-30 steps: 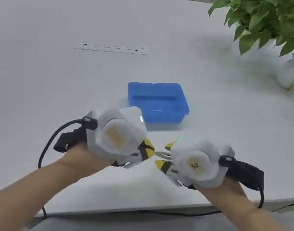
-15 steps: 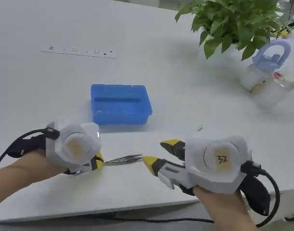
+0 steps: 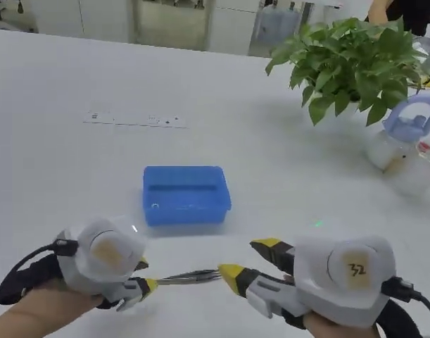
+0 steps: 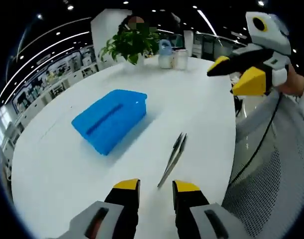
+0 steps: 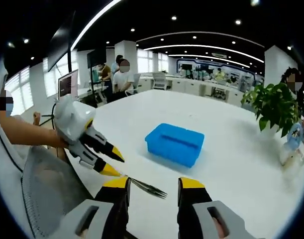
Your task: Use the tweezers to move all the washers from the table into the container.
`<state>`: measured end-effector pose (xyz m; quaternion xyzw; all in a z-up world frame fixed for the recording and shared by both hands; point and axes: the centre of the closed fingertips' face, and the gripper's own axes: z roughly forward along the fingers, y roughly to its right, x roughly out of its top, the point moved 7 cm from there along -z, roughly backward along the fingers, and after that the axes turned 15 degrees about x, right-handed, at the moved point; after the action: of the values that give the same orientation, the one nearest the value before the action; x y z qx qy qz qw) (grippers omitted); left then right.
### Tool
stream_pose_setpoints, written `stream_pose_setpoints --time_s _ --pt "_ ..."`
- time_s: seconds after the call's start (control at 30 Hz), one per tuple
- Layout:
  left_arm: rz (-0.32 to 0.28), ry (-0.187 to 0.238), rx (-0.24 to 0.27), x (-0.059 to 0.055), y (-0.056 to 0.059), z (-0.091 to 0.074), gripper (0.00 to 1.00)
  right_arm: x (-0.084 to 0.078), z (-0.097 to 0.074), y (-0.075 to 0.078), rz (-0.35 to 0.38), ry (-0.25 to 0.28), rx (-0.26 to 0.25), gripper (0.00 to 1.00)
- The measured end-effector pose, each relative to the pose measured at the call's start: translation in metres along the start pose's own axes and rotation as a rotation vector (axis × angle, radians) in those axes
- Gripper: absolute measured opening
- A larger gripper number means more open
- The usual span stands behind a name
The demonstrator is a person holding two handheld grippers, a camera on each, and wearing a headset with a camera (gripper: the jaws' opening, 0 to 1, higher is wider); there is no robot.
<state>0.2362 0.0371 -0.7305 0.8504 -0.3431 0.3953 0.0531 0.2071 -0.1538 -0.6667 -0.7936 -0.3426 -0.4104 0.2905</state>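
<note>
1. In the head view, the left gripper (image 3: pixel 146 274) had its fingers mostly hidden behind its white body. The right gripper (image 3: pixel 251 258) was cut off by the bottom edge.
2. A small pale speck sat inside the blue rectangular plastic container (image 3: pixel 186 193), at its left end, too small to identify.
3. Left fingers were apart with a narrow gap. The rear end of the thin metal tweezers (image 4: pixel 174 154) sat in that gap, close to one yellow tip; couldn't tell if it touched.
4. The tweezers lay low over the white surface (image 3: pixel 74 176), near the container but apart from it.
5. Right fingers were wide open and held nothing. The tweezers' points were just beside one yellow tip.
6. "32" was readable on the right gripper's round cap. Marks on the white power strip (image 3: pixel 134 120) were illegible.
</note>
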Motion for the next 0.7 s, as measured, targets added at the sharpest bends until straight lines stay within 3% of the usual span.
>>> stream_pose_setpoints --time_s 0.17,0.23,0.4,0.5,0.63,0.7 --pt "-0.178 0.077 0.115 0.012 -0.017 -0.036 0.49 0.000 0.001 0.007 0.063 0.035 0.004 0.41" --pt "-0.246 0.102 0.153 0.014 -0.022 -0.046 0.63 0.001 0.000 0.009 0.079 0.047 0.005 0.45" --pt "-0.308 0.136 0.258 0.011 -0.033 -0.067 0.81 0.003 0.001 0.009 0.112 0.066 0.010 0.55" --pt "-0.340 0.154 0.299 0.010 -0.039 -0.077 0.85 0.003 0.001 0.009 0.109 0.067 -0.008 0.62" --pt "-0.378 0.172 0.341 0.011 -0.046 -0.084 0.99 0.002 0.002 0.014 0.124 0.060 -0.037 0.75" --pt "-0.391 0.172 0.360 0.010 -0.050 -0.086 0.99 0.003 0.004 0.017 0.139 0.062 -0.043 0.80"
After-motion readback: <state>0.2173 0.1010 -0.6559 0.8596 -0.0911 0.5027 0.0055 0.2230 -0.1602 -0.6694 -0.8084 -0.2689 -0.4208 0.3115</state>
